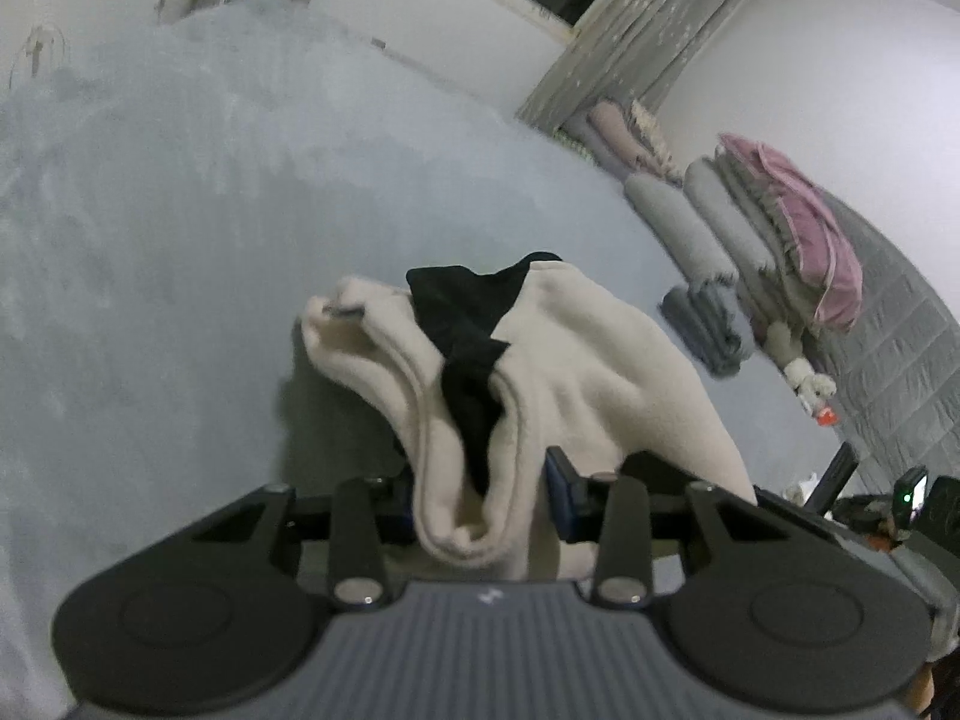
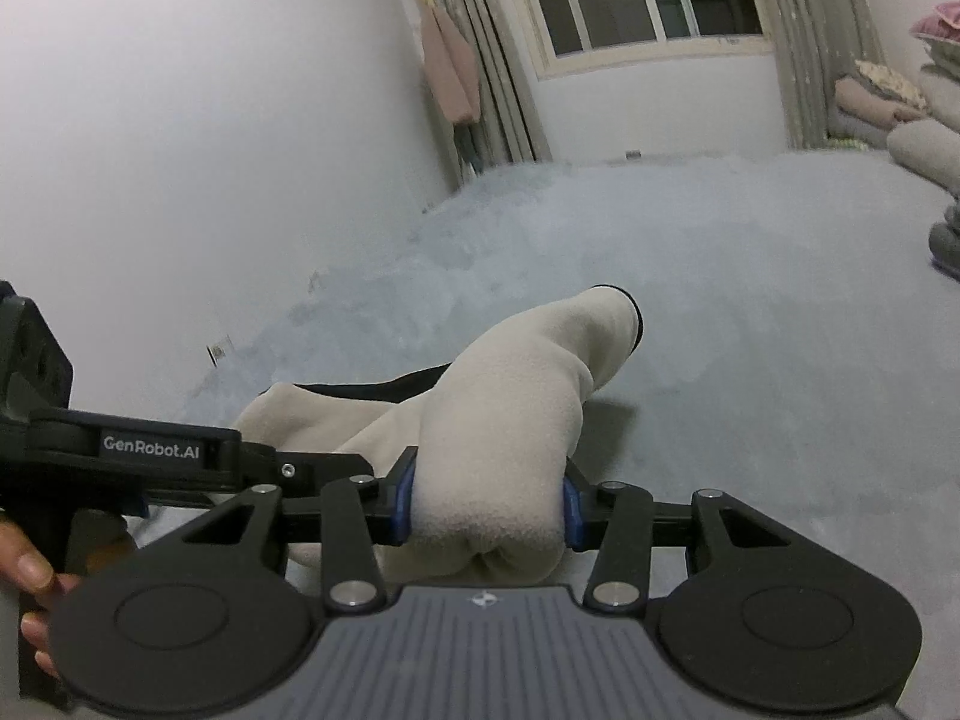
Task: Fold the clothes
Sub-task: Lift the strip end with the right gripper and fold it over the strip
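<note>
The step in hand looks like the lift before the first fold: the left hand-held gripper (image 1: 480, 489), low in the frame's centre, is clamped on a bunched edge of the cream garment (image 1: 576, 360) with its black lining (image 1: 465, 324), and the right hand-held gripper (image 2: 487, 501) pinches another thick fold of the same garment (image 2: 510, 414). Next, I judge, both grips must draw apart to spread it flat. The grey bed (image 2: 750, 312) lies bare ahead; pillows (image 1: 774, 222) crowd the right edge.

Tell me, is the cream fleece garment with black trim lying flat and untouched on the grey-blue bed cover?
No: the cream fleece garment is bunched between the right gripper pads.
</note>
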`<state>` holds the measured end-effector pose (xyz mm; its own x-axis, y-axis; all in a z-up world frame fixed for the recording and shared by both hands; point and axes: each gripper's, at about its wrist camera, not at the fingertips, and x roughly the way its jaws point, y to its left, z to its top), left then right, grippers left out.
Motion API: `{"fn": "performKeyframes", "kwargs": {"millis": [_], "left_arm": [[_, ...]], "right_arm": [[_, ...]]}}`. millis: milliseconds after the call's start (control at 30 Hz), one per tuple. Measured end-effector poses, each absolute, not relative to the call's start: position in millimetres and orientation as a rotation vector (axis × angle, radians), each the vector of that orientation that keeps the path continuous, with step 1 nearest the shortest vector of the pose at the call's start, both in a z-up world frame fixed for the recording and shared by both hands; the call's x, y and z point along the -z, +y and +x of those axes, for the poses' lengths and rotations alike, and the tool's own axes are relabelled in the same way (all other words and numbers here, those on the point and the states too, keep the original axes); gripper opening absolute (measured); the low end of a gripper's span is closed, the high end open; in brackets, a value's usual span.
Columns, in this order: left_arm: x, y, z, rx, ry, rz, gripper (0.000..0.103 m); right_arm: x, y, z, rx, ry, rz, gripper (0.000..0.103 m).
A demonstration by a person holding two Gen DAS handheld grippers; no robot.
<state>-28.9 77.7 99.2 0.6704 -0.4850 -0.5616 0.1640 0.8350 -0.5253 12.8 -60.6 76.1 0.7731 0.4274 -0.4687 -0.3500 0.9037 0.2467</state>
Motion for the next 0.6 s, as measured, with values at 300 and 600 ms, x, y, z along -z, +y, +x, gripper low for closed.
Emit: {"fn": "performKeyframes", "kwargs": {"millis": [300,600], "left_arm": [[-130,117,-55,0.333,0.668,-0.435,0.035],[-174,194,-99,0.210,0.547,-0.402,0.034]], "right_arm": [[-97,-27,7,-0.473,0.487,0.164,0.044],[-112,54,3,-0.571,0.386,0.186,0.043]]}}
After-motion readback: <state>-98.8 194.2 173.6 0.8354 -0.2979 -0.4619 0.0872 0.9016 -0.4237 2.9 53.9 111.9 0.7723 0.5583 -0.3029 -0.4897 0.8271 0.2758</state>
